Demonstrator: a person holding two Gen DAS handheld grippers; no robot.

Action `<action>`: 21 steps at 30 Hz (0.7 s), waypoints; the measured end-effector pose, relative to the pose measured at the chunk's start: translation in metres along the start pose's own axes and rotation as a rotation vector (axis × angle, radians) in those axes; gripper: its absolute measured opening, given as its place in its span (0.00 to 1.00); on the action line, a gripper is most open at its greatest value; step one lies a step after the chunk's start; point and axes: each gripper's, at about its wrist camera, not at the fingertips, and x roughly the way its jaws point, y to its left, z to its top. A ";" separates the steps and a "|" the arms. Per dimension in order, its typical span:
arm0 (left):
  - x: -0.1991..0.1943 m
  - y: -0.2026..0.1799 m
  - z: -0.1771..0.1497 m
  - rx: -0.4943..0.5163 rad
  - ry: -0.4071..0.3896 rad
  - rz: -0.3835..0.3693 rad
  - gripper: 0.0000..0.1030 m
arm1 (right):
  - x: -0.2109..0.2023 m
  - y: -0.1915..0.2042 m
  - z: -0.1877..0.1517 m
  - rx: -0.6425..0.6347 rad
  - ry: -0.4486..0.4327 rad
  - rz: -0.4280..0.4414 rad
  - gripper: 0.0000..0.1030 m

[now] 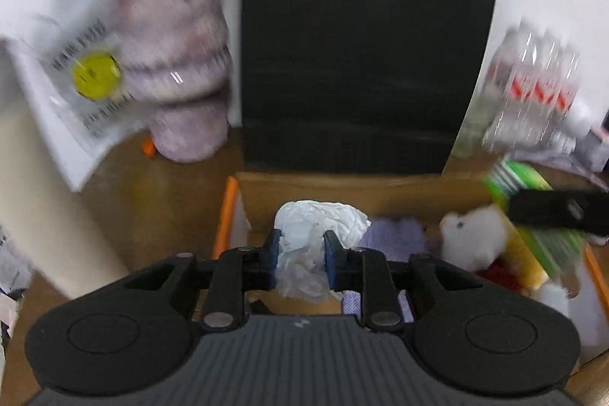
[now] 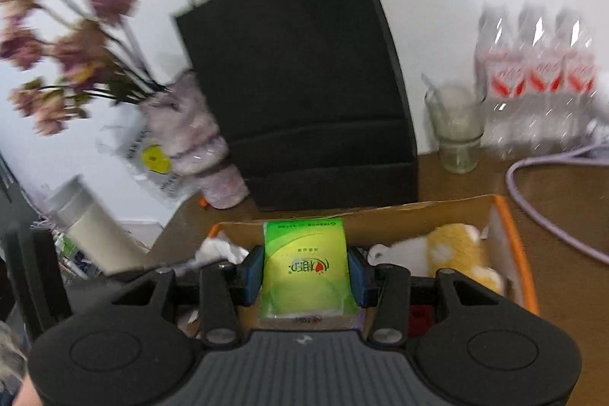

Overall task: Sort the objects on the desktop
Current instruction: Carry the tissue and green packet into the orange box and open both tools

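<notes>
Your right gripper (image 2: pixel 304 273) clamps the tissue pack (image 2: pixel 304 269) lengthwise, pointing forward over the box (image 2: pixel 514 253); left gripper (image 1: pixel 300 257) clamps crumpled paper (image 1: pixel 316 227).

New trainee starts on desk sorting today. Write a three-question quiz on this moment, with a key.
1. True or false: the left claw is empty.
2. What does the right claw grip? A) glass cup B) green tissue pack C) plush toy
3. What lies inside the cardboard box to the right of the pack?

Key:
1. False; it is shut on crumpled white paper.
2. B, the green tissue pack.
3. A yellow and white plush toy.
</notes>
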 end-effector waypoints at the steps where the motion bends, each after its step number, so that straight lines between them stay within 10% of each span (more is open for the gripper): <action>1: 0.009 0.001 0.001 0.006 0.023 0.008 0.28 | 0.013 -0.001 0.004 0.003 0.010 -0.012 0.43; 8: 0.022 0.017 -0.004 -0.025 0.045 -0.043 0.53 | 0.110 -0.010 0.002 0.050 0.188 -0.079 0.44; 11: 0.014 0.019 0.003 -0.006 0.025 -0.044 0.62 | 0.127 -0.007 -0.004 0.040 0.202 -0.120 0.62; 17: 0.003 0.023 0.012 -0.028 0.013 -0.044 0.66 | 0.105 -0.002 0.002 0.030 0.166 -0.123 0.75; 21: -0.011 0.019 0.016 -0.020 0.000 0.027 0.88 | 0.076 -0.004 0.016 0.012 0.135 -0.158 0.79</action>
